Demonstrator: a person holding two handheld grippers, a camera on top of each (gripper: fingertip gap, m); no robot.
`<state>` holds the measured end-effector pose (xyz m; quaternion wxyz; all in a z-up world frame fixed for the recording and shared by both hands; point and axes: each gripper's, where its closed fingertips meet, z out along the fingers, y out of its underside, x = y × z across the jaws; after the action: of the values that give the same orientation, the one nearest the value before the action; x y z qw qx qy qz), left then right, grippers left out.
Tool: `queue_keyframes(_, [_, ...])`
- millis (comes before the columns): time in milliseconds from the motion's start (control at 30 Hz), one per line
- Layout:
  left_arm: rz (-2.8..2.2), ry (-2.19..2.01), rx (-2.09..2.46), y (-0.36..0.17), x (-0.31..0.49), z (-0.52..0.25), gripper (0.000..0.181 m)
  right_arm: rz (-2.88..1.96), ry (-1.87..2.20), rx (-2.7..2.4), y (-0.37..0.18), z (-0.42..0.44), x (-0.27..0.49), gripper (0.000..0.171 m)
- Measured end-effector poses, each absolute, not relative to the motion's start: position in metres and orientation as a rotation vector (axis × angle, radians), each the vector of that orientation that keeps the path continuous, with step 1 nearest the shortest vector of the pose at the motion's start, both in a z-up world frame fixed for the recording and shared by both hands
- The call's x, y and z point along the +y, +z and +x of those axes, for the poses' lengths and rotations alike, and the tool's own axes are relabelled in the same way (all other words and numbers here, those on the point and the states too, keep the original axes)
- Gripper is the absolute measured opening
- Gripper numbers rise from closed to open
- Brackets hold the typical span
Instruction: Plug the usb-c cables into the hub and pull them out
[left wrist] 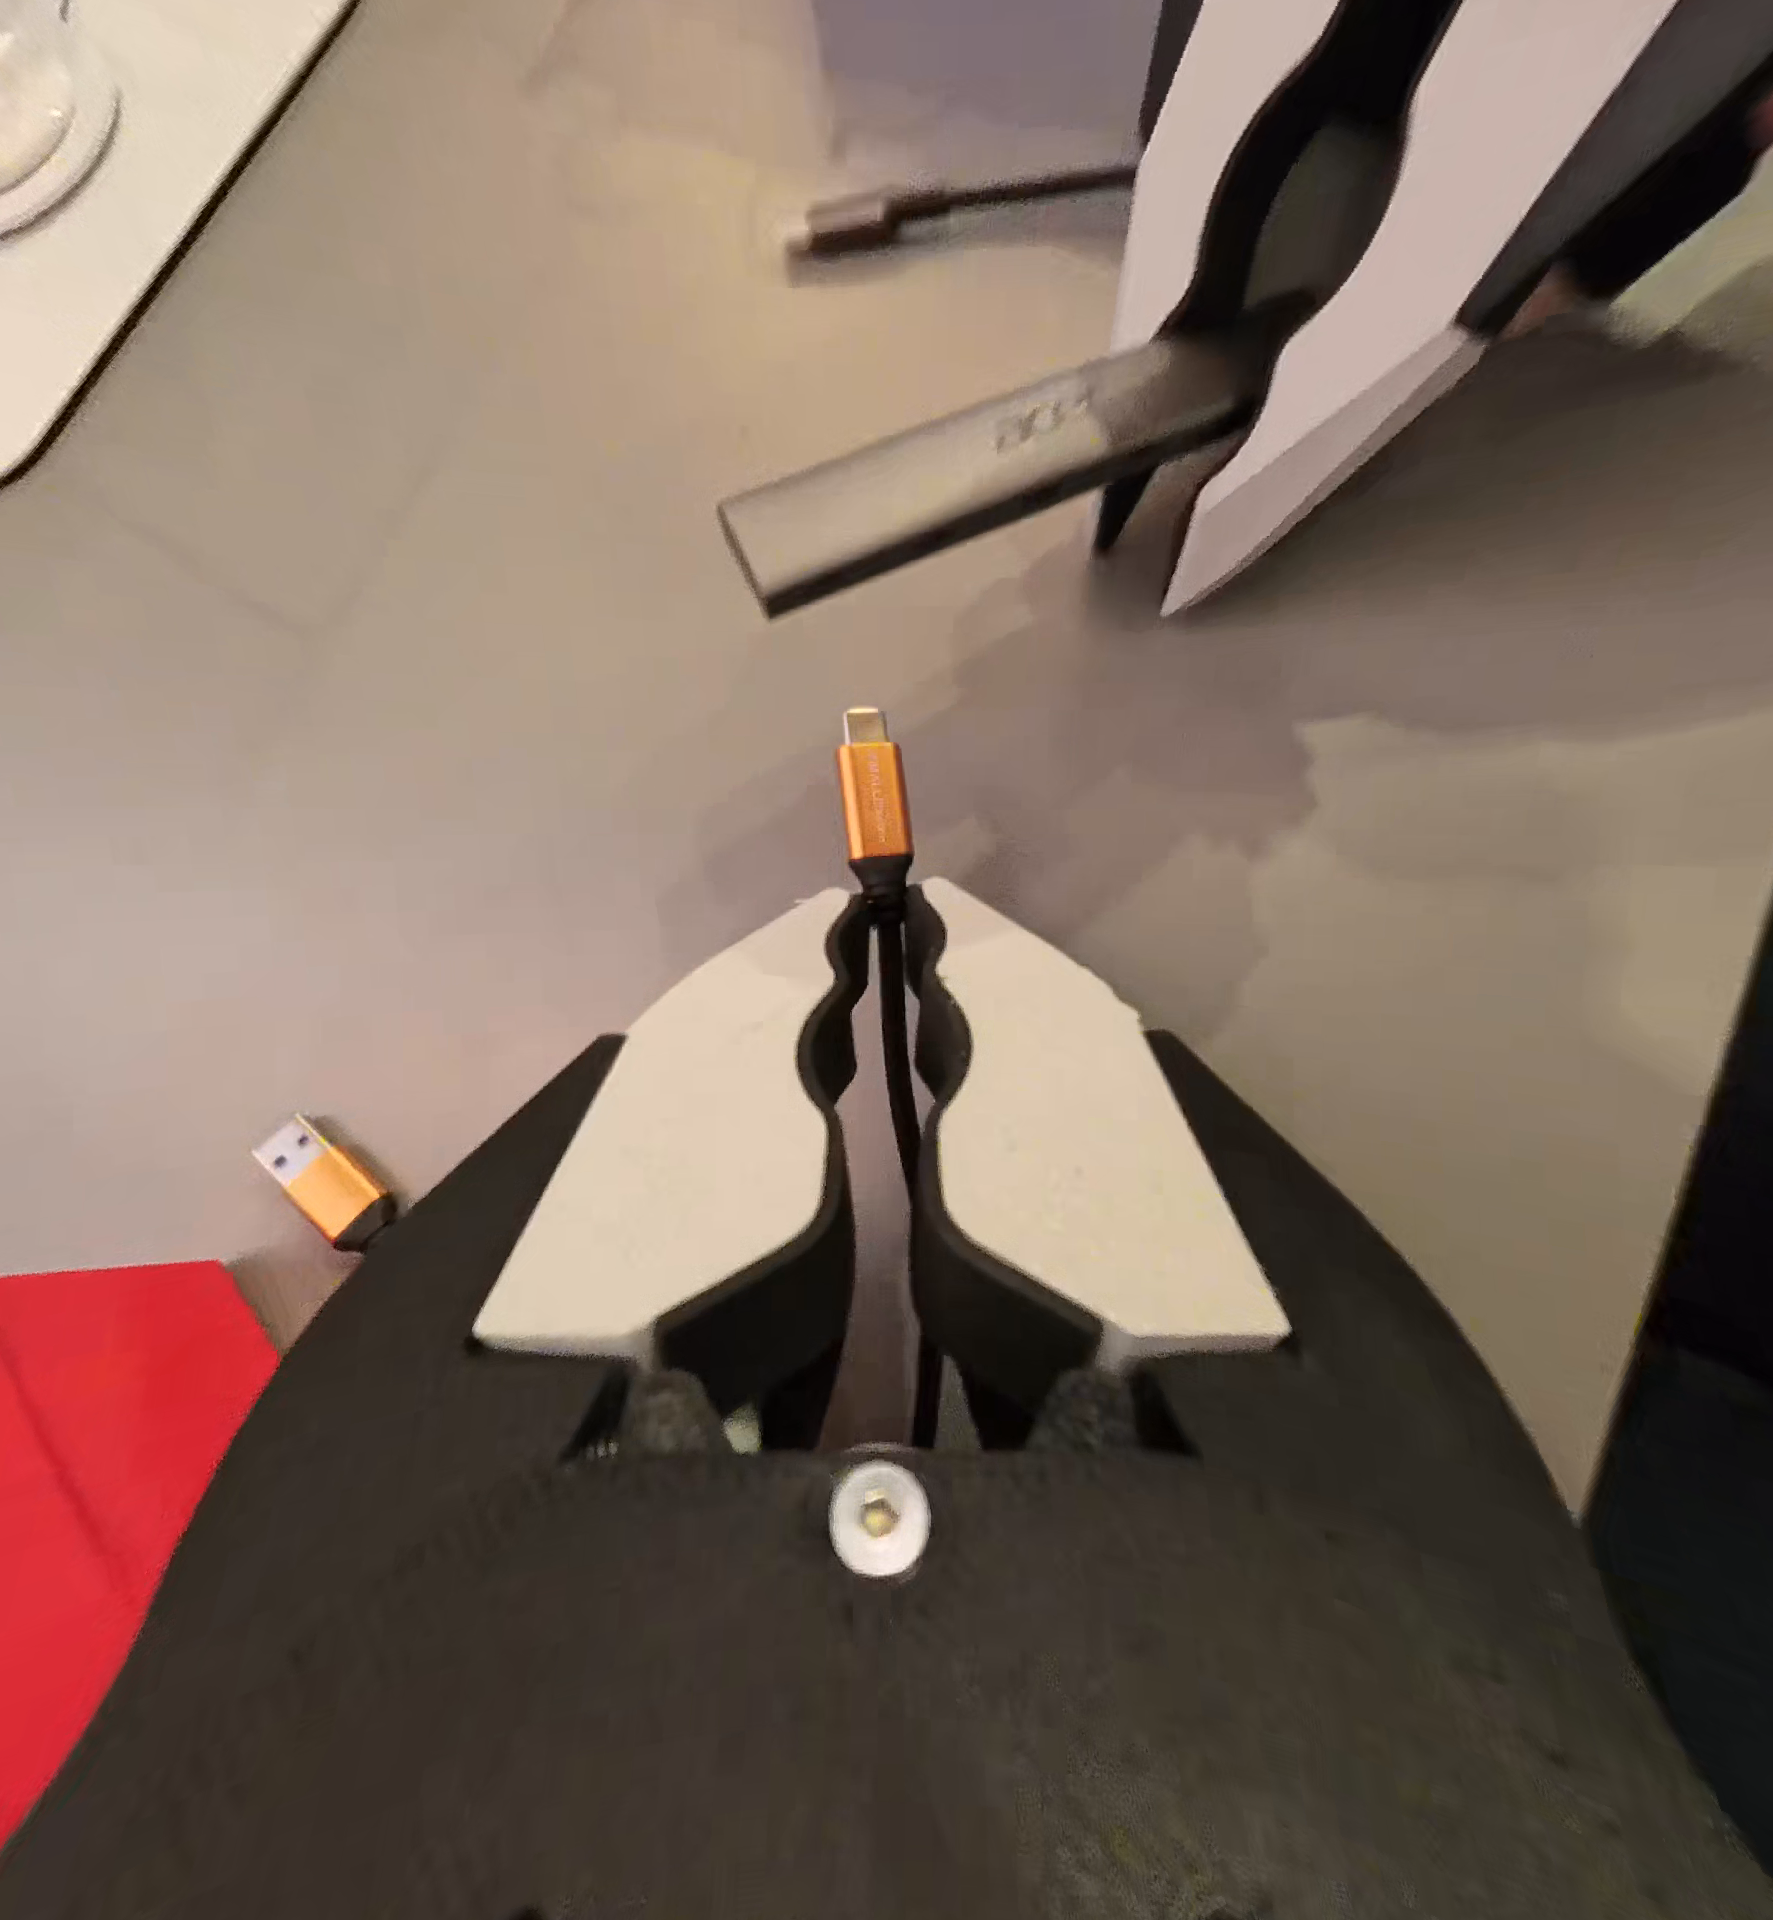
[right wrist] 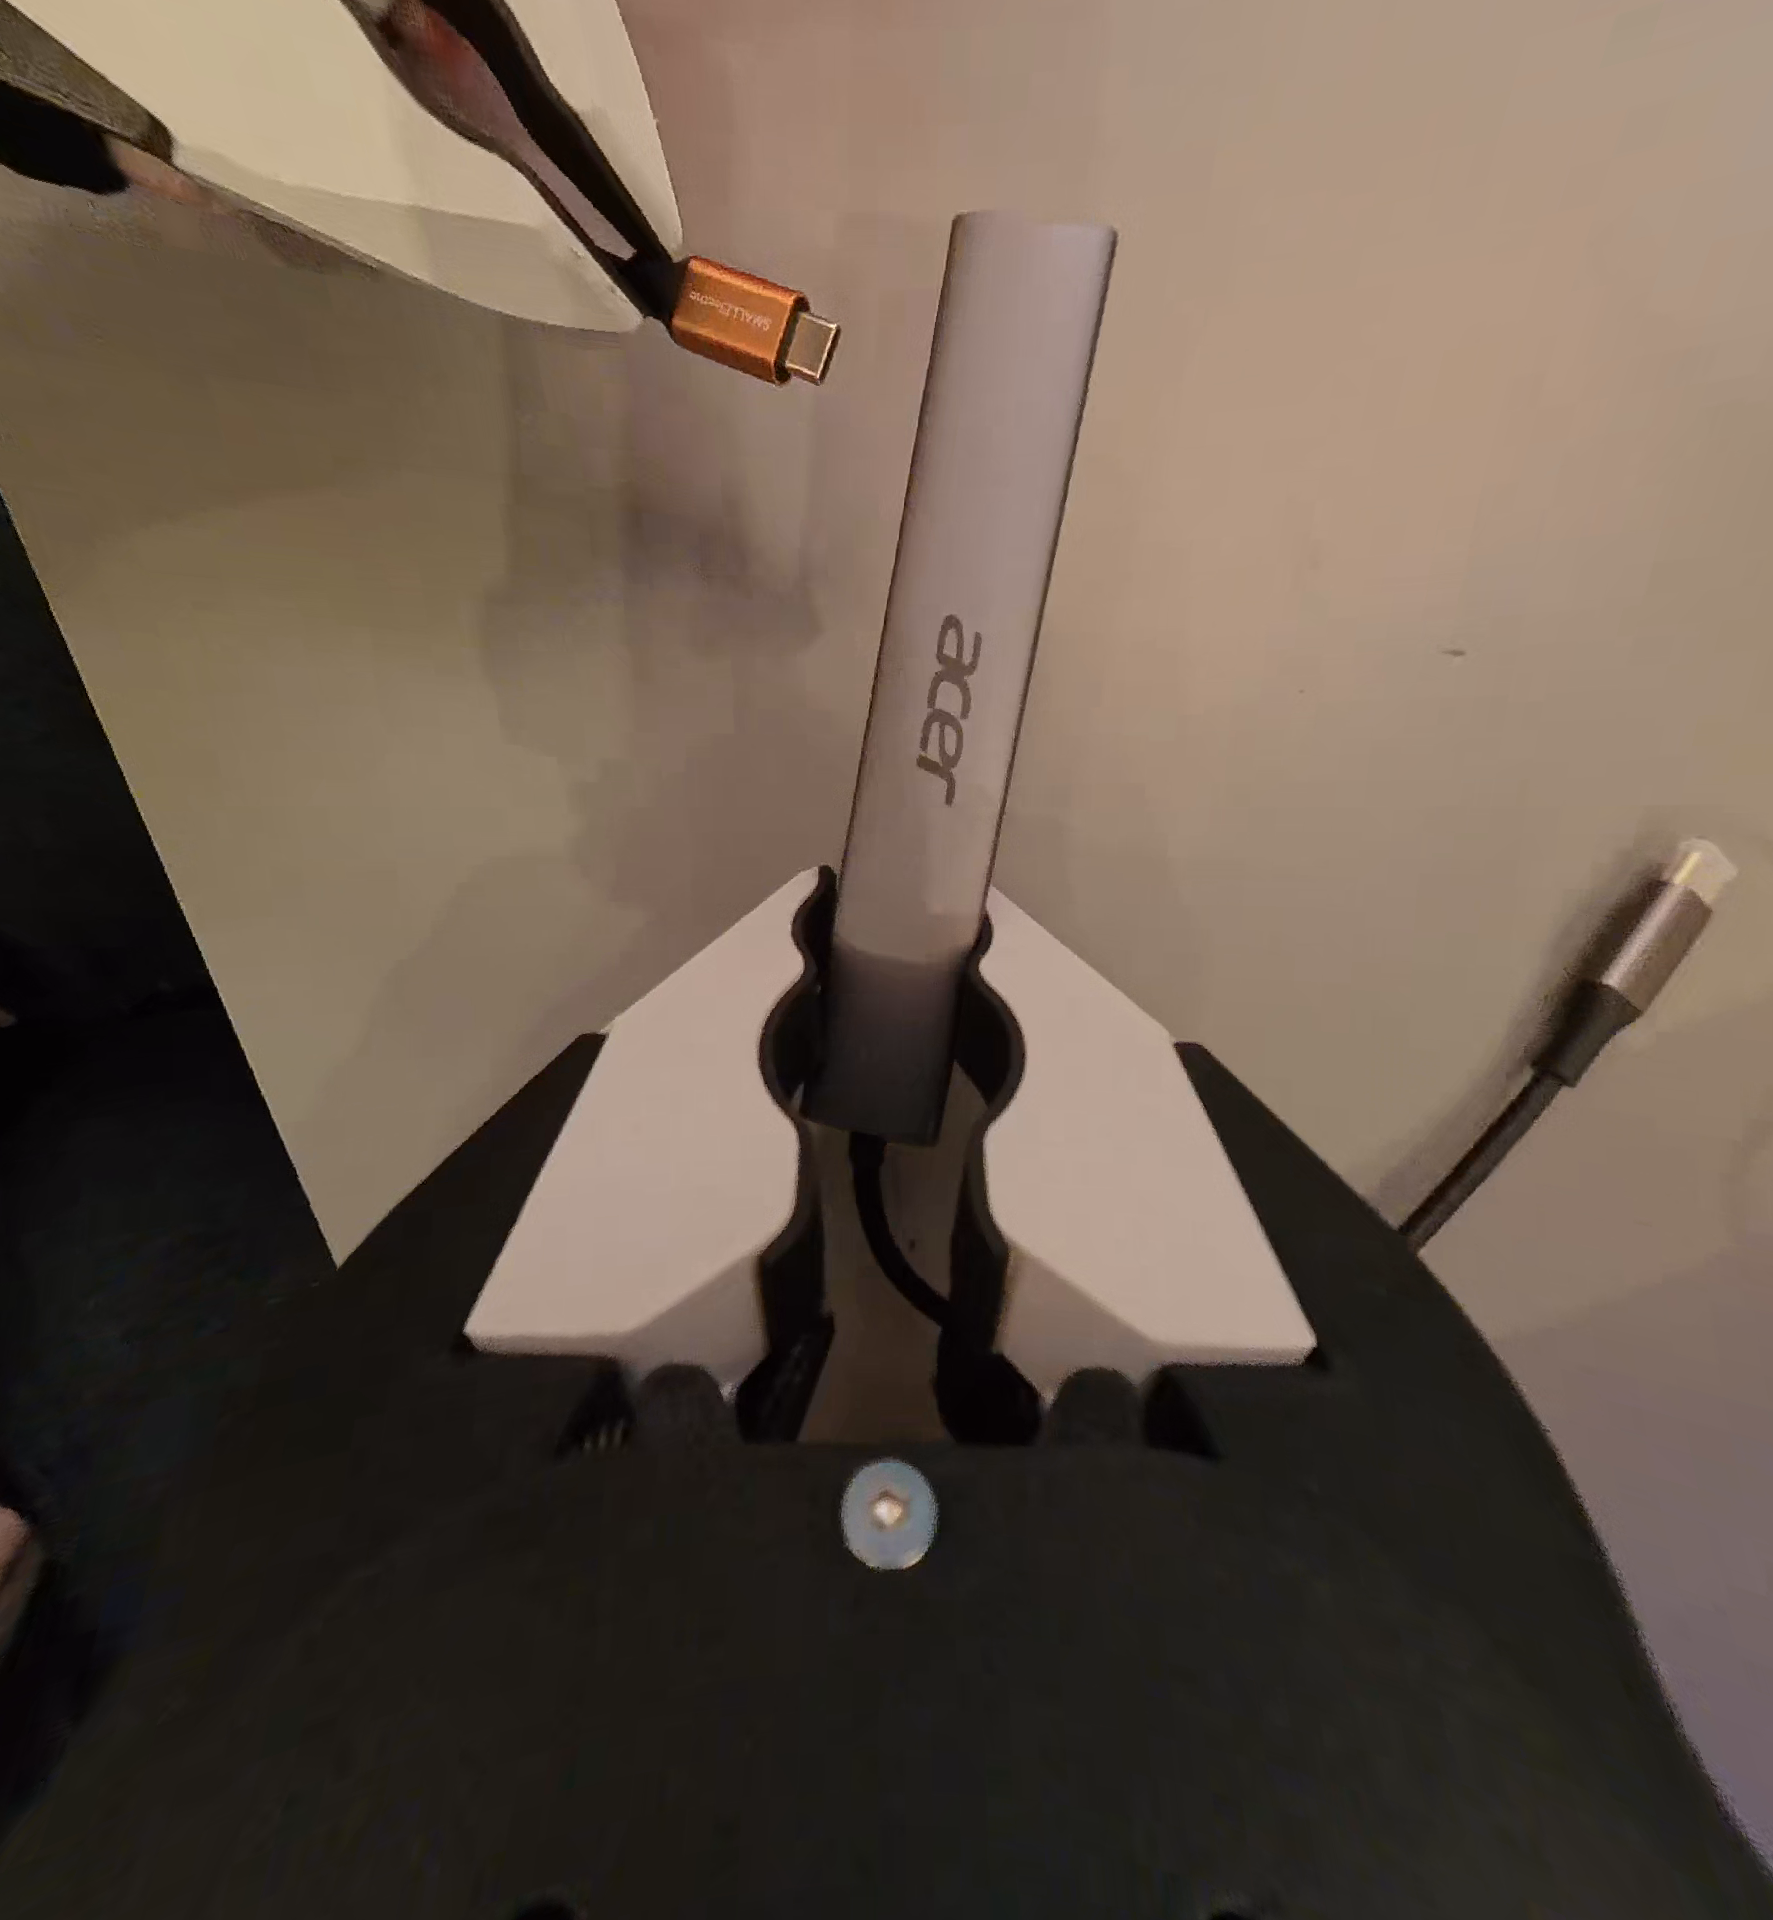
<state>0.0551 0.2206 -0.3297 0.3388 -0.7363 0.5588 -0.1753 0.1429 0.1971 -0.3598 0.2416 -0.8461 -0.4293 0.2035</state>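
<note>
At the far left of the left wrist view, a white mat (left wrist: 82,312) carrying a clear glass (left wrist: 9,114) lies on the grey surface (left wrist: 394,727), and a red object (left wrist: 71,1507) fills the lower left corner. Just right of it, an orange USB-A plug (left wrist: 326,1179) rests on the surface beside the left gripper (left wrist: 877,894). This gripper's fingers (left wrist: 716,1143) are pressed together on the black cord of the orange usb-c cable (left wrist: 869,800), whose plug sticks out past the fingertips with its metal tip bare, apart from the hub (left wrist: 965,468). The grey hub hangs above the surface, up and to the right, clamped at one end by the right gripper (left wrist: 1214,436); a dark grey plug (left wrist: 846,223) lies beyond it.

In the right wrist view, the orange plug (right wrist: 752,322) comes in from the upper left, its tip near the hub's (right wrist: 975,582) left edge but not touching. The right gripper's (right wrist: 897,914) fingers (right wrist: 1121,1174) are closed around the hub's lower end, the hub's own black lead curling between them. At far right, a grey cable (right wrist: 1630,956) lies on the surface (right wrist: 1433,520), unplugged.
</note>
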Motion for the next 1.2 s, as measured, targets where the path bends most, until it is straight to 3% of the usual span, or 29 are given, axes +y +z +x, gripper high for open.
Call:
queue_keyframes(333, [-1.938, -0.629, 1.412, -0.313, 0.202, 0.076, 0.006, -2.297, 0.795, -0.999, -0.352, 0.127, 0.196, 0.018])
queue_keyframes(867, [-1.95, -0.945, 1.369, -0.308, 0.186, 0.1, 0.006, -2.146, 0.759, -1.0, -0.33, 0.114, 0.208, 0.018])
queue_keyframes(1200, [-1.921, -0.973, 1.264, -0.309, 0.192, 0.112, 0.006, -2.157, 0.95, -0.82, -0.328, 0.106, 0.21, 0.017])
